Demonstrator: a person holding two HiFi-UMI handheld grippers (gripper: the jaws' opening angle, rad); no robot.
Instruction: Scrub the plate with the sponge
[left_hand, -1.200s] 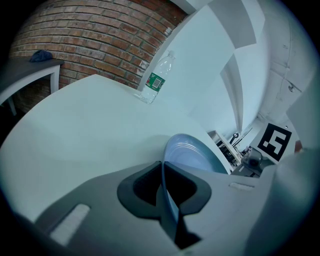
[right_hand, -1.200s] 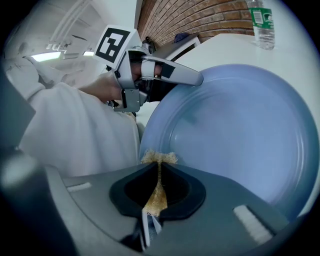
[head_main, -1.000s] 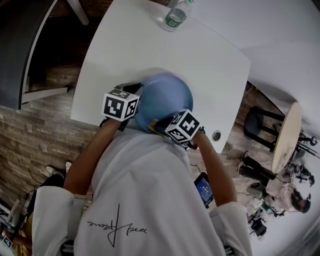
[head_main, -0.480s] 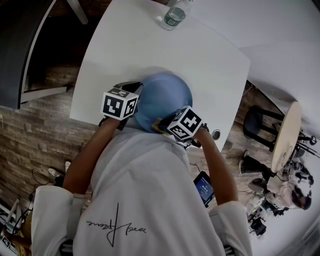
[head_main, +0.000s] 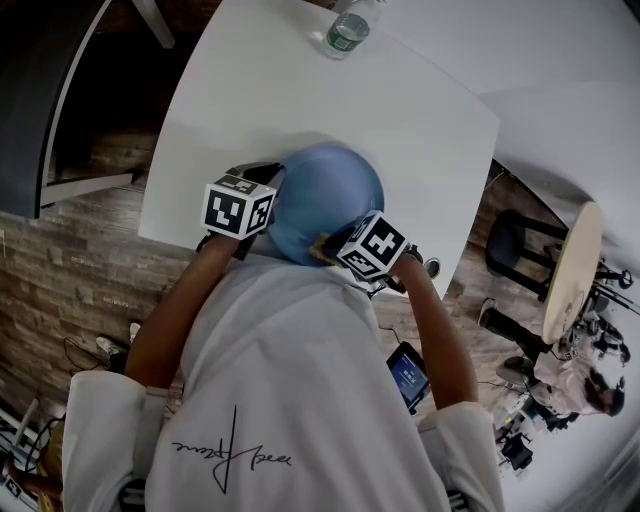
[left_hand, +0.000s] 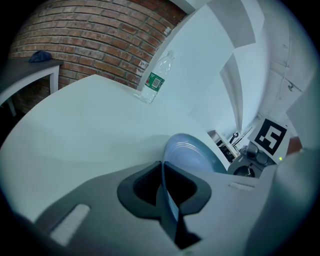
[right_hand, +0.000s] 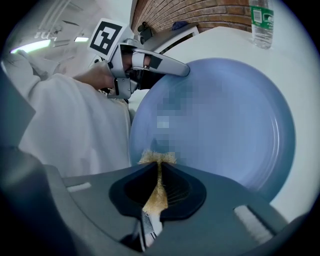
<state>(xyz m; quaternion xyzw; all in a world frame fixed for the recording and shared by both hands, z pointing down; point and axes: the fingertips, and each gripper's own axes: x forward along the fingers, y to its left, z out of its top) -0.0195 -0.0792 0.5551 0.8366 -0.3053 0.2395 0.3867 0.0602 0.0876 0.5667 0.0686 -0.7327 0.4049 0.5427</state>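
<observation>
Blue plate (right_hand: 225, 125) rim clamped by left gripper (left_hand: 162, 170) | tan sponge (right_hand: 157, 158) pinched in right gripper (right_hand: 160, 175), touching near plate face | firm overlapping strokes advised, plate braced steady

The round blue plate (right_hand: 225, 125) is held tilted up, almost on edge, its rim pinched in the left gripper (left_hand: 163, 170). The tan sponge (right_hand: 157, 158) (squashed thin, frayed at the tip) sits clamped in the right gripper (right_hand: 159, 172), touching the plate's face near its lower rim.
</observation>
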